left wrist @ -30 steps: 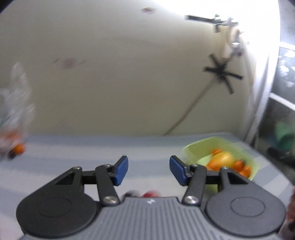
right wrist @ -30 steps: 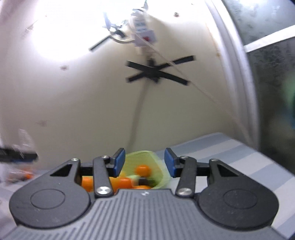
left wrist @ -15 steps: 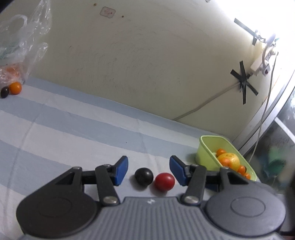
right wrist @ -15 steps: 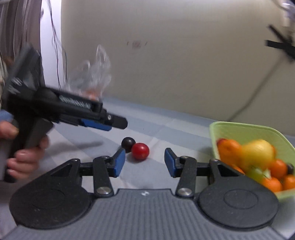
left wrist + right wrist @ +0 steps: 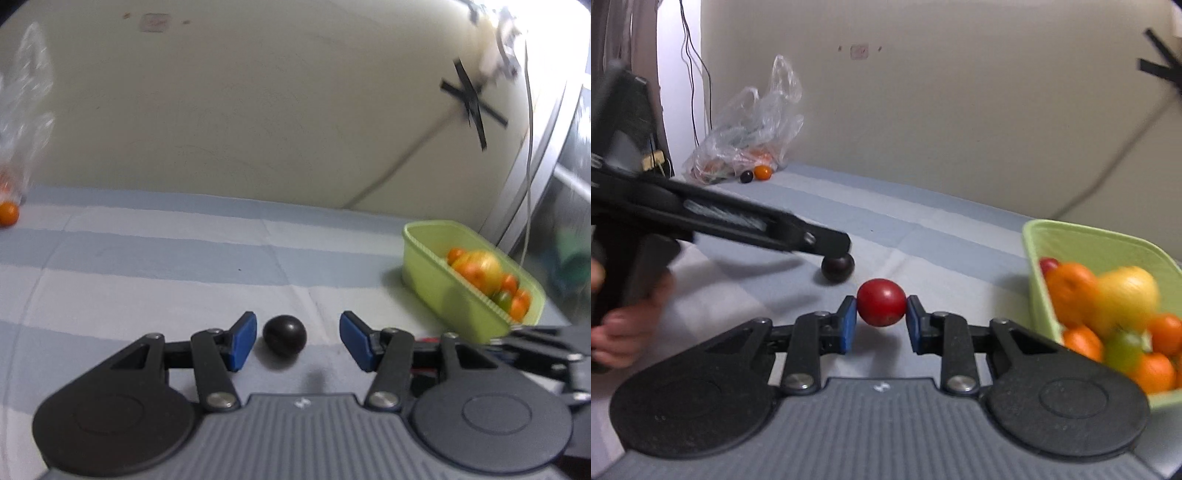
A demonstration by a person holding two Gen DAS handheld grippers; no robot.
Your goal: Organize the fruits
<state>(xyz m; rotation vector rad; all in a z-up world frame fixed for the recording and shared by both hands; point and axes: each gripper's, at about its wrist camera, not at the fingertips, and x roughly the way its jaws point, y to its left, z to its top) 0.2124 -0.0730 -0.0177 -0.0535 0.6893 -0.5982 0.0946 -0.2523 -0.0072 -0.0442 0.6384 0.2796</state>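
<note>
1. Red fruit [image 5: 881, 302] at centre of right wrist view, on the striped cloth [image 5: 923, 236], between the blue pads of the right gripper [image 5: 881, 321]; jaws closing, pads touching both its sides.
2. Dark fruit [image 5: 284, 335] lower centre of left wrist view, inside the spread left gripper [image 5: 297, 341], nearer the left pad, not pinched.
3. Green basket [image 5: 1082, 240] at right edge, filled with orange, yellow and green fruit.
4. Plastic bag [image 5: 753, 122] upper left by the wall, small orange fruit [image 5: 763, 172] and a dark one just beside it.
</note>
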